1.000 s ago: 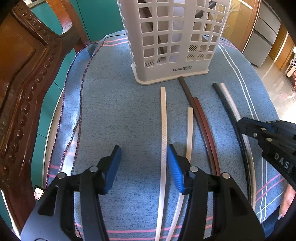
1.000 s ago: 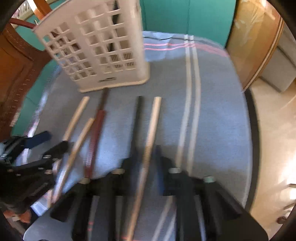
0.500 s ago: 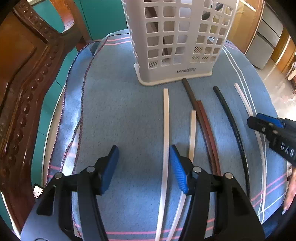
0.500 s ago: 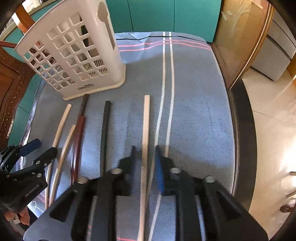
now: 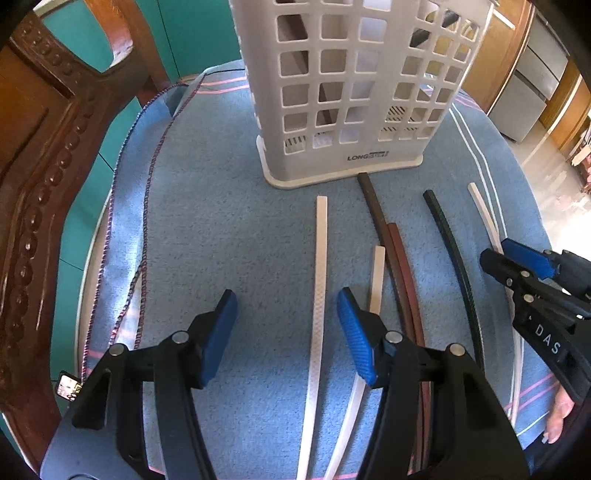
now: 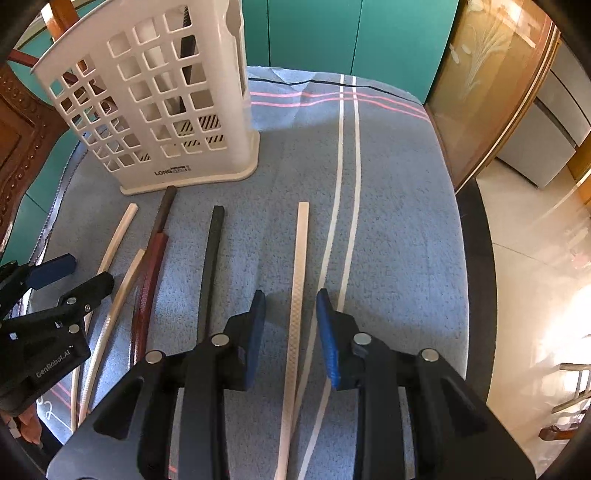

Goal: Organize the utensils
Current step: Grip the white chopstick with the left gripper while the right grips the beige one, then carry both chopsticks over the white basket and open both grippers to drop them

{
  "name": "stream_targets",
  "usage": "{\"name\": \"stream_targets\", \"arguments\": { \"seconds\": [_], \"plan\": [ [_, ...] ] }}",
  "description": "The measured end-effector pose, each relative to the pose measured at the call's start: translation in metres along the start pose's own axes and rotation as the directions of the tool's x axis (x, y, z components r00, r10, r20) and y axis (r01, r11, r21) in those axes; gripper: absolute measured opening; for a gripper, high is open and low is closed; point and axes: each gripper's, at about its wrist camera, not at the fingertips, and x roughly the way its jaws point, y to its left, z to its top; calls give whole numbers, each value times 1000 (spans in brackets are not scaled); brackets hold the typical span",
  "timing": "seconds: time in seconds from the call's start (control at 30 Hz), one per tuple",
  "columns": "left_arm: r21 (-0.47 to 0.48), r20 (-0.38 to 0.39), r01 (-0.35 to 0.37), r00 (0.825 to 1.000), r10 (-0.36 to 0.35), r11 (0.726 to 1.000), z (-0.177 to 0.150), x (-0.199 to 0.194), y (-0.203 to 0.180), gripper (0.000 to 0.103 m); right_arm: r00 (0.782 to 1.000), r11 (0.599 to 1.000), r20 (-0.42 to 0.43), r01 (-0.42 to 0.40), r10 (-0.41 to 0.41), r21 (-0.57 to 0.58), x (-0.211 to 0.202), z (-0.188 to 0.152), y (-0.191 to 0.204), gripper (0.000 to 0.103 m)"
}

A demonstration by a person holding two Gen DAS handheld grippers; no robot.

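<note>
Several chopsticks lie side by side on a blue cloth [image 5: 229, 229] in front of a white lattice utensil basket [image 5: 354, 96], which also shows in the right wrist view [image 6: 159, 110]. My left gripper [image 5: 286, 325] is open, its jaws on either side of a white chopstick [image 5: 320, 266]. To its right lie a shorter white chopstick [image 5: 376, 280], two dark brown ones [image 5: 391, 254] and a black one [image 5: 448, 240]. My right gripper [image 6: 290, 325] is open around a cream chopstick [image 6: 298, 280]; the black chopstick [image 6: 212, 258] lies to its left. Dark sticks stand inside the basket.
A carved wooden chair [image 5: 44, 177] stands at the table's left. Teal cabinet doors [image 6: 351, 33] are behind. The table's right edge [image 6: 476, 240] drops to a tiled floor. The cloth has white and pink stripes [image 6: 345, 155].
My right gripper held the cream chopstick, set it down right of the black one, and has opened around it. My left gripper stayed open and crept forward towards the basket.
</note>
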Motion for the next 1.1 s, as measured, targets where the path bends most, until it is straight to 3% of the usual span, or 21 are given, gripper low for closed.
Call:
{"name": "stream_targets", "arguments": {
  "seconds": [0.03,0.07,0.2,0.33,0.43,0.53,0.63,0.73,0.8,0.87,0.9,0.93,0.97,1.1],
  "plan": [
    [7,0,15,1000,-15,1000,1,-1,0,45,1000,1000,1,-5,5,0,0,0,0,20],
    [14,3,16,1000,-16,1000,2,-1,-2,33,1000,1000,4,-13,13,1,0,-1,1,7],
    [12,10,27,1000,-27,1000,4,-4,-3,7,999,998,13,-51,50,21,-2,2,-5,6],
    [-22,58,28,998,-26,999,4,-11,4,7,995,996,53,-84,83,25,-17,4,-8,6],
    [-28,134,53,990,-49,998,5,-37,8,7,985,991,115,-131,126,33,-43,10,-14,6],
    [-23,229,92,970,-85,995,1,-80,14,7,965,981,184,-193,187,18,-77,10,-20,6],
    [-18,319,137,940,-124,990,-3,-120,21,7,931,967,270,-255,246,-2,-118,9,-27,6],
    [-6,426,175,891,-156,985,-1,-166,22,7,885,954,370,-300,283,-11,-159,9,-32,6],
    [18,507,186,845,-169,982,3,-202,21,7,851,946,432,-324,299,-15,-185,11,-35,6],
    [33,582,194,794,-176,981,9,-235,23,7,822,941,481,-338,304,-16,-205,15,-35,6],
    [35,611,201,771,-180,979,13,-246,24,7,798,937,518,-348,307,-20,-219,20,-36,6],
    [32,656,216,732,-183,976,20,-263,26,7,777,934,547,-357,312,-24,-230,23,-36,6],
    [26,683,221,708,-179,975,23,-273,26,7,744,929,589,-369,316,-31,-244,30,-37,6],
    [-43,791,214,604,-98,976,47,-294,30,7,657,927,706,-375,263,4,-278,51,-44,6]
  ]
}}
